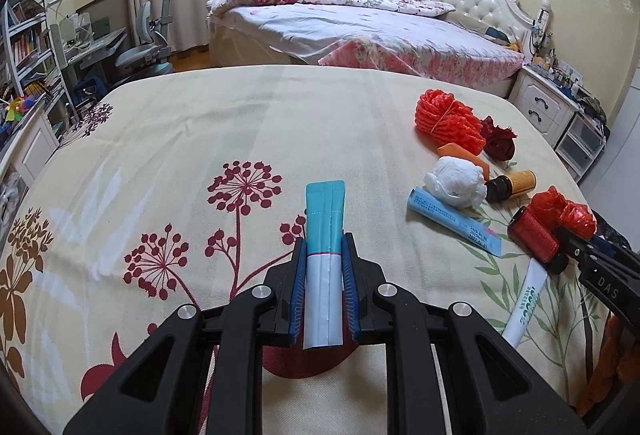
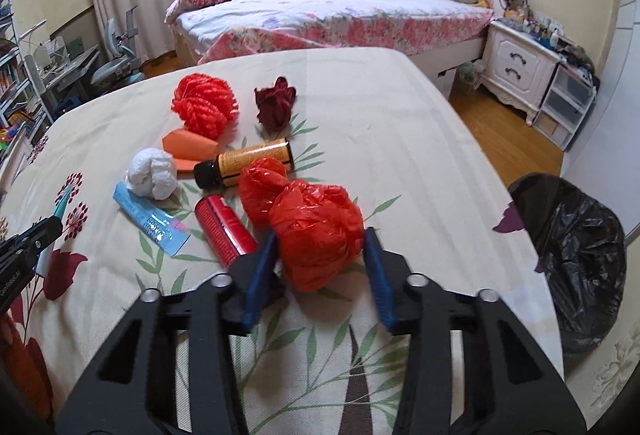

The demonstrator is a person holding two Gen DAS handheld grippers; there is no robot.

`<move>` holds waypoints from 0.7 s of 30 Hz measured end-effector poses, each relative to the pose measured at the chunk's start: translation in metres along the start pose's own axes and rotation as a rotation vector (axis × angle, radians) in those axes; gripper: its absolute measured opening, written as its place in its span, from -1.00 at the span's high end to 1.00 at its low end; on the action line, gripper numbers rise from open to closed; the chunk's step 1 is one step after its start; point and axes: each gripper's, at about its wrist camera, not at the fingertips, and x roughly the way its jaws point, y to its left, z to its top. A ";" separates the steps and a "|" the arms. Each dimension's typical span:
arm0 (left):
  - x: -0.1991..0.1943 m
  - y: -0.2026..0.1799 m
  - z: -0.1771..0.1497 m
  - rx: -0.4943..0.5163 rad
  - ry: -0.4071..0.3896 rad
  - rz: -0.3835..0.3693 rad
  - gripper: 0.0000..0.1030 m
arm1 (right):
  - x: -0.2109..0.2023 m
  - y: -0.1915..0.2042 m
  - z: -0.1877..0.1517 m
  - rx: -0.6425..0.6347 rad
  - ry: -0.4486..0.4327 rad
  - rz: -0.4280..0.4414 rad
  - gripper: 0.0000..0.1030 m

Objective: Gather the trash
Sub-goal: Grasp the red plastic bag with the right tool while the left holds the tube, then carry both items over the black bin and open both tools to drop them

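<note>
We are mid-collection: the left gripper [image 1: 325, 275] clamps a flat teal-and-white sachet [image 1: 324, 259] – the right gripper [image 2: 320, 267], jaws part open, straddles the crumpled red plastic bag [image 2: 316, 235] near the table's [image 2: 400, 123] right edge. Next – squeeze, lift, carry right to the black-lined bin [image 2: 576, 259].

Left gripper [image 1: 324, 267] clamped narrow; right gripper [image 2: 320, 267] jaws stand apart, angled downward.

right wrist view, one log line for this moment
left gripper: shut on teal packet | right gripper: around red bag | bin: right of table
</note>
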 end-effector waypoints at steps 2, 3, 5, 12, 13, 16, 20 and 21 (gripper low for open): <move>0.000 0.000 -0.001 0.001 -0.002 -0.002 0.64 | -0.002 0.000 -0.002 -0.004 -0.005 0.003 0.33; 0.000 0.000 -0.001 0.001 -0.002 -0.004 0.64 | -0.004 0.000 -0.003 -0.004 -0.007 0.006 0.34; -0.001 -0.003 -0.002 0.002 -0.004 -0.008 0.64 | -0.008 0.000 -0.004 0.001 -0.014 0.008 0.35; -0.014 -0.021 -0.002 0.019 -0.032 -0.043 0.64 | -0.026 -0.013 -0.008 0.027 -0.046 -0.016 0.37; -0.017 -0.026 -0.002 0.026 -0.036 -0.052 0.64 | -0.028 -0.016 -0.008 0.034 -0.049 -0.021 0.37; -0.023 -0.044 -0.002 0.050 -0.049 -0.082 0.64 | -0.038 -0.030 -0.011 0.054 -0.067 -0.044 0.37; -0.031 -0.070 -0.002 0.088 -0.066 -0.127 0.64 | -0.053 -0.051 -0.014 0.085 -0.095 -0.088 0.37; -0.032 -0.077 -0.002 0.098 -0.069 -0.138 0.64 | -0.056 -0.057 -0.015 0.095 -0.101 -0.100 0.37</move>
